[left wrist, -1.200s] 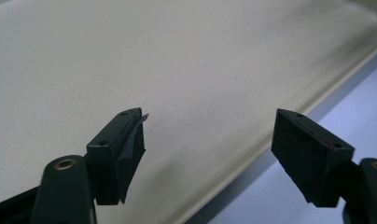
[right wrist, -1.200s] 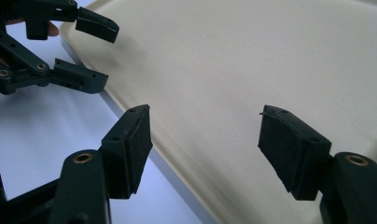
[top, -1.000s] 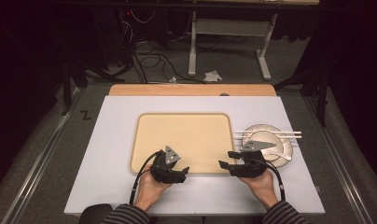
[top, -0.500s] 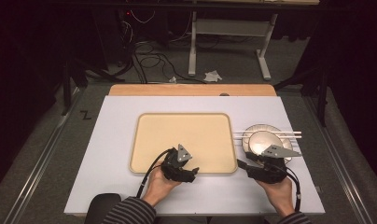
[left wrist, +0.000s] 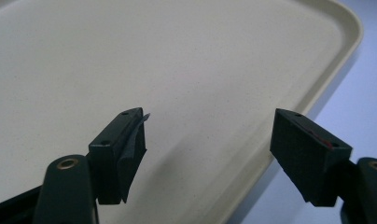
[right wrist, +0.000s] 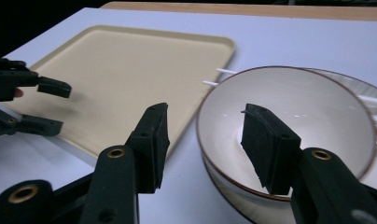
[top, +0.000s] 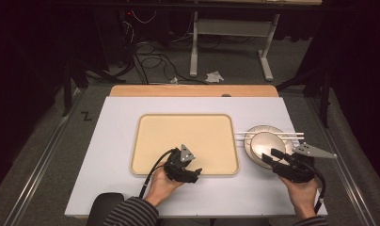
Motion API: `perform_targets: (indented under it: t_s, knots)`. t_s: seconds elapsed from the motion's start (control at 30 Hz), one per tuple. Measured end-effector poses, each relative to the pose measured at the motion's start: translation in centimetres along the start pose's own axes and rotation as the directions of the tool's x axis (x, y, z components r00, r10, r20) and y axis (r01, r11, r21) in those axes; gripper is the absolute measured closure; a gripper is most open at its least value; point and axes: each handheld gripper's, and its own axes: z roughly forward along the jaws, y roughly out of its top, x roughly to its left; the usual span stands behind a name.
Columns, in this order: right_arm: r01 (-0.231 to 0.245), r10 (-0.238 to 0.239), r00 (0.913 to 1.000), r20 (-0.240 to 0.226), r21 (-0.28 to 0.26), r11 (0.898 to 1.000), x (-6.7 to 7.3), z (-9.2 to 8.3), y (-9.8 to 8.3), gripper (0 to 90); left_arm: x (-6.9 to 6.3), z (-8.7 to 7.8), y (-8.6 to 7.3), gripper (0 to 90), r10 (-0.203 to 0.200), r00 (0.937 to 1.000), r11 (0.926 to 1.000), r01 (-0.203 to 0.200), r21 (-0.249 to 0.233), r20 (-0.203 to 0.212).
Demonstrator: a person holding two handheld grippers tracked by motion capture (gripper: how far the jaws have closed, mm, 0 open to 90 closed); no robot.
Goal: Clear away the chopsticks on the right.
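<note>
A white bowl [top: 265, 143] with a brown rim rests on a plate [top: 273, 128] right of the beige tray [top: 186, 141], and white chopsticks [top: 291, 135] lie across the plate. My right gripper [top: 269, 156] reaches to the bowl's near side. In the right gripper view its jaws [right wrist: 205, 109] straddle the rim of the bowl [right wrist: 289, 102], one pad outside and one inside. They have just been closing, and neither pad presses on the rim. My left gripper [top: 197, 174] hangs open over the tray's front right part [left wrist: 186, 70], with nothing between its jaws [left wrist: 207, 135].
The tray lies on a white board [top: 117, 141] with a wooden strip [top: 193, 91] along its far edge. Beyond the table are floor cables [top: 146, 52] and a desk frame [top: 230, 28]. The left gripper [right wrist: 37, 102] also shows at the left of the right gripper view.
Both hands have shifted to the right. The right gripper went from the tray's front right corner to the bowl and its jaws narrowed around the rim. The left gripper slid along the tray's front edge.
</note>
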Motion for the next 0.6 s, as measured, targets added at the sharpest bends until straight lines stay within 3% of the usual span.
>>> perform_targets:
  t_s: [0.13, 0.2, 0.27, 0.6]
  knots:
    - [-0.015, 0.016, 0.9988, 0.047, -0.021, 1.0, -1.2, -1.4, -0.3, 52.0, 0.0, 0.2, 0.2, 26.8, -0.004, 0.9999, 1.0, 0.004, -0.001, 0.011]
    - [-0.044, 0.045, 0.9975, 0.054, -0.026, 0.999, -1.8, -2.0, -0.4, 52.0, 0.1, 0.3, 0.3, 25.9, -0.006, 0.9999, 1.0, 0.006, 0.0, 0.015]
    - [-0.089, 0.094, 0.9929, 0.073, -0.063, 0.994, -2.7, -3.2, -0.5, 51.8, 0.0, 0.4, 0.3, 24.7, -0.005, 0.9998, 1.0, 0.005, 0.001, 0.02]
    - [-0.112, 0.124, 0.9822, 0.141, -0.09, 0.99, -4.8, -5.4, -0.3, 56.3, 0.2, 0.2, 0.4, 22.9, -0.007, 1.0, 1.0, 0.007, -0.004, 0.005]
